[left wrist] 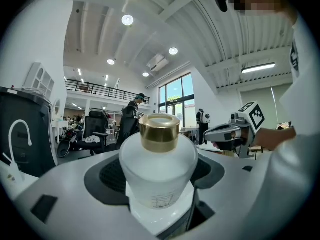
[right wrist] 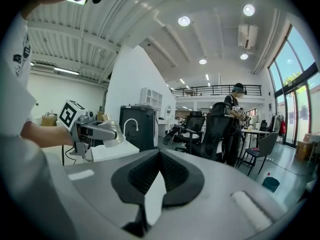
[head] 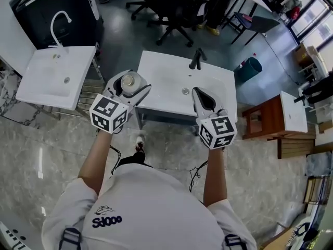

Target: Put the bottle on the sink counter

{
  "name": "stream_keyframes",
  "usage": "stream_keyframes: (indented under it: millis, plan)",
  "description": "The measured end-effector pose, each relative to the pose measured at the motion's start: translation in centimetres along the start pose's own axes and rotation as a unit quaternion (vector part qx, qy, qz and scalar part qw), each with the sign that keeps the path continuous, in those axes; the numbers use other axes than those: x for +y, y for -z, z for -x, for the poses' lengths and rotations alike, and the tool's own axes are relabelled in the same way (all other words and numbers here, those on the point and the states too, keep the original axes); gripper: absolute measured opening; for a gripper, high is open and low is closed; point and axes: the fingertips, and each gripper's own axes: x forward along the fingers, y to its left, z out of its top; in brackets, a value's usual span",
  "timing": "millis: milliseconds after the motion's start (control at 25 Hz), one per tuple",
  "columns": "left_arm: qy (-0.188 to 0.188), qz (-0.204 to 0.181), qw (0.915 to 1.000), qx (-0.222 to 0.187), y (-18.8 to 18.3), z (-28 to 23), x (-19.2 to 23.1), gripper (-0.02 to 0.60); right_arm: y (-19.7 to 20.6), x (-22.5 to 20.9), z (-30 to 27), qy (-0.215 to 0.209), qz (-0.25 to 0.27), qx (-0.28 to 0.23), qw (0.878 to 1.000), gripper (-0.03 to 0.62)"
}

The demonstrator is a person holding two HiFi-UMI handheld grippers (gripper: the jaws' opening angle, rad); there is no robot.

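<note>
left hand-held gripper (head: pixel 131 83) clamps bottle (left wrist: pixel 159 169) (gold cap (left wrist: pixel 159 132): own view only) | right hand-held gripper (right wrist: pixel 159 156) apparently closed

Black office chairs (head: pixel 177 9) stand on a grey floor (head: pixel 62 139) beneath round ceiling lights (right wrist: pixel 184 20).

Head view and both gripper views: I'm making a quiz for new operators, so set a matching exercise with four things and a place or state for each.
Things:
1. bottle
2. right gripper
3. black faucet
4. white faucet

Places or states:
A. shut, nothing held
B. far edge of the middle sink counter
C. on the left sink
D. clamped in the left gripper

Pairs: 1-D, 2-A, 3-B, 4-C
</note>
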Motion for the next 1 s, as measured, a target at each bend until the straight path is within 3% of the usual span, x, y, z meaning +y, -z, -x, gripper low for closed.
stream_keyframes:
  millis: [520,1000]
  plan:
    - [0.030,0.013,0.9993,0.020,1.3,-7.6,8.3,0.339,-0.3,-3.4,-9.3,0.033,0.002,0.022,0.999,0.009]
    - [0.046,0.008,0.9969,0.063,5.7,-12.5,11.3,0.340,2.3,-5.1,-13.9,0.054,-0.022,0.050,0.997,0.009]
